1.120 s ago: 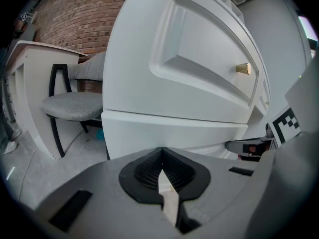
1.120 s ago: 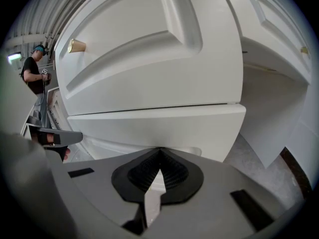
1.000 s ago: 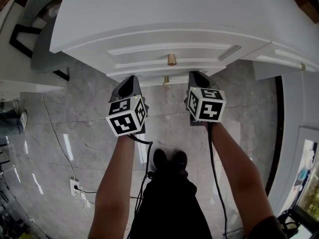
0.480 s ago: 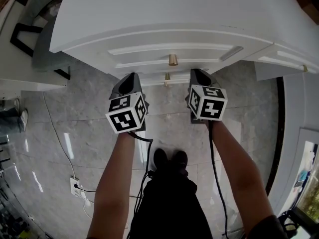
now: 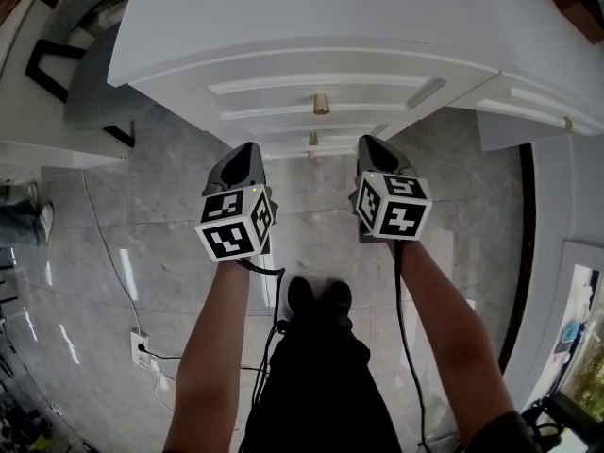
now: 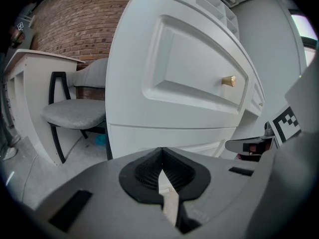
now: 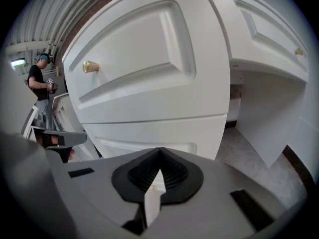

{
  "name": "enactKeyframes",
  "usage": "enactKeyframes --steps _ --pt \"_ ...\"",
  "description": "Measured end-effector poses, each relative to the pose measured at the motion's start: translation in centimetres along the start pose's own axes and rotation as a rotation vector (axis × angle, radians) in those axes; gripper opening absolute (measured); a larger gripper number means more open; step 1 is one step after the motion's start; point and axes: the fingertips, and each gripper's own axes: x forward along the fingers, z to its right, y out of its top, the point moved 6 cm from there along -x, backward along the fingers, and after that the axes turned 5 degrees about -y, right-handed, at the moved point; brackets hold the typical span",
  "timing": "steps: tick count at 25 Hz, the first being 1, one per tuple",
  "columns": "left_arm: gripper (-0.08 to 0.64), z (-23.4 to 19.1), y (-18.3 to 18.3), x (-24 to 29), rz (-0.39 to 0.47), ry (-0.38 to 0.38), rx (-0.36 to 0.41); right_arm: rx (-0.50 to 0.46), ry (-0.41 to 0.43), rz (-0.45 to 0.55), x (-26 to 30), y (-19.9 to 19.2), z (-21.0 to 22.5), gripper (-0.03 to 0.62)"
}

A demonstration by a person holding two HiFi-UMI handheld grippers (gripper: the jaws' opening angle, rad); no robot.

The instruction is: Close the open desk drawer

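The white desk (image 5: 311, 12) fills the top of the head view. Its upper drawer front (image 5: 377, 97) carries a brass knob (image 5: 322, 103), and a second knob (image 5: 312, 140) shows on the drawer below. Whether the upper front stands out from the one below, I cannot tell. My left gripper (image 5: 247, 149) and right gripper (image 5: 371, 143) hang side by side just short of the lower drawers, both shut and empty, touching nothing. The left gripper view has that gripper (image 6: 162, 151) facing the drawer front (image 6: 189, 68) and its knob (image 6: 228, 81). The right gripper (image 7: 159, 151) sees the knob (image 7: 89, 66) at upper left.
A grey padded chair (image 6: 75, 113) with a black frame stands left of the desk beside a white counter (image 6: 30, 63). Right of the drawers is the desk's knee space (image 7: 254, 103) under another drawer with a small knob (image 7: 298, 51). A person (image 7: 37, 78) stands far off. Cables and a socket (image 5: 142, 352) lie on the floor.
The desk has slid slightly up and away in the head view, so both grippers sit a little farther from the drawer fronts. Both remain shut.
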Motion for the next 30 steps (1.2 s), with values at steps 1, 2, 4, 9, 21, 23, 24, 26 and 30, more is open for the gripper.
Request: enactKeyframes --steps 1,2,4,9,21,23,24,26,30 --pt "0.009 0.2 0.1 -0.5 0.001 -0.001 0.009 -0.005 0.008 0.004 -0.5 0.1 -0.2 0.005" --pt "0.009 0.4 0.2 -1.1 0.002 -0.002 0.016 -0.008 0.015 0.009 -1.1 0.3 -0.3 0.005" --pt "0.009 0.9 0.5 -2.2 0.006 -0.002 0.028 -0.005 0.026 0.017 -2.3 0.6 -0.5 0.005" --pt "0.009 2.1 1.1 -5.1 0.024 -0.004 0.064 -0.014 0.052 0.043 -5.4 1.3 -0.8 0.005" --pt "0.009 4.6 2.0 -11.1 0.035 0.004 0.077 -0.008 0.082 0.051 -12.2 2.2 -0.5 0.005" --pt "0.009 4.7 2.1 -11.7 0.035 0.007 0.075 -0.013 0.087 0.046 -12.9 2.3 -0.6 0.005" --pt "0.009 4.8 2.2 -12.0 0.035 0.008 0.075 -0.017 0.090 0.045 -13.2 2.3 -0.7 0.005" --pt "0.009 5.0 2.3 -12.6 0.034 0.008 0.078 -0.028 0.099 0.049 -13.8 2.5 -1.0 0.005" --pt "0.009 5.0 2.6 -13.5 0.026 0.009 0.085 -0.050 0.116 0.062 -14.5 3.2 -1.4 0.005"
